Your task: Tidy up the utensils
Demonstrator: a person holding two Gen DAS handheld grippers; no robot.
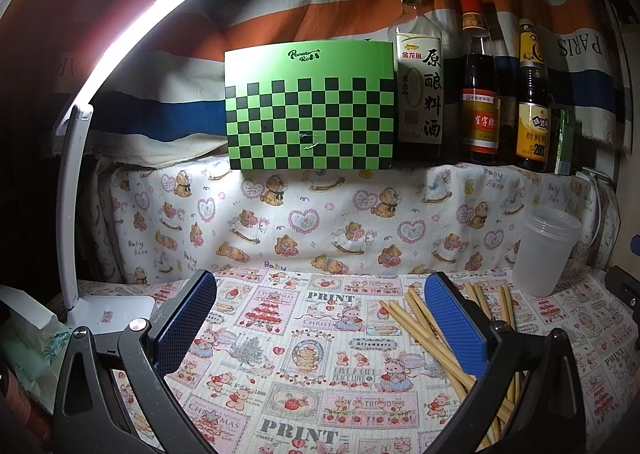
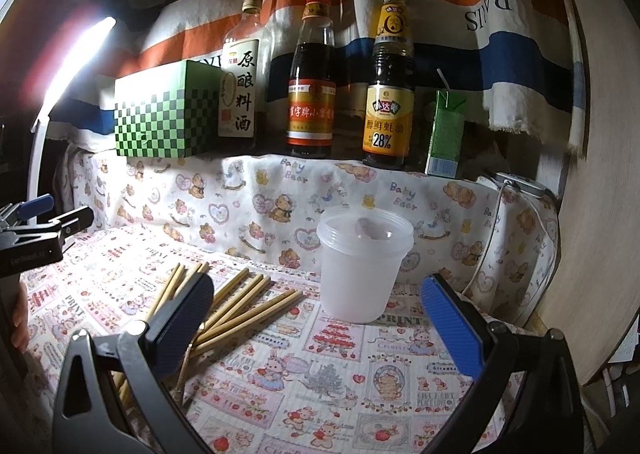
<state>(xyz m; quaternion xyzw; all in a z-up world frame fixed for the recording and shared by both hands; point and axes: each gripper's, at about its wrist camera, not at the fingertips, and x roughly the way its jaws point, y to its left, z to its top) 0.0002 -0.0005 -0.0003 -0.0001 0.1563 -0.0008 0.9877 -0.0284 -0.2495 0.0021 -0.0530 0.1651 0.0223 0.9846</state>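
Left wrist view: left gripper [image 1: 320, 330] is hovering over the printed tablecloth [image 1: 288, 358], jaws spread wide, nothing between them. The bamboo chopsticks [image 1: 416, 326] are lying in a loose crossed pile at lower right of the frame, partly hidden behind the right-hand blue pad. The translucent plastic cup [image 1: 544, 254] is standing upright at right, just beyond the pile. Across the top of the frame are sitting a green checkered box [image 1: 310, 105] and three sauce bottles [image 1: 480, 81]. A desk lamp [image 1: 104, 310] is glowing at left.

Right wrist view: right gripper [image 2: 318, 328] is also released and empty. Chopsticks [image 2: 240, 302] are fanning out at lower left, running under the left pad; the cup [image 2: 364, 266] is sitting centre frame, just beside their tips. The left gripper's body is showing at the left edge.

Handling, as a judgement: the sticks are looking light, stiff, thin and smooth, so likely to roll or pivot in the pads. Best pinched mid-length, across the shaft, one or two at a time. There may be a metal utensil among them at lower left, but it's too unclear to call. The cup is looking light and tippy, so it may need steadying.
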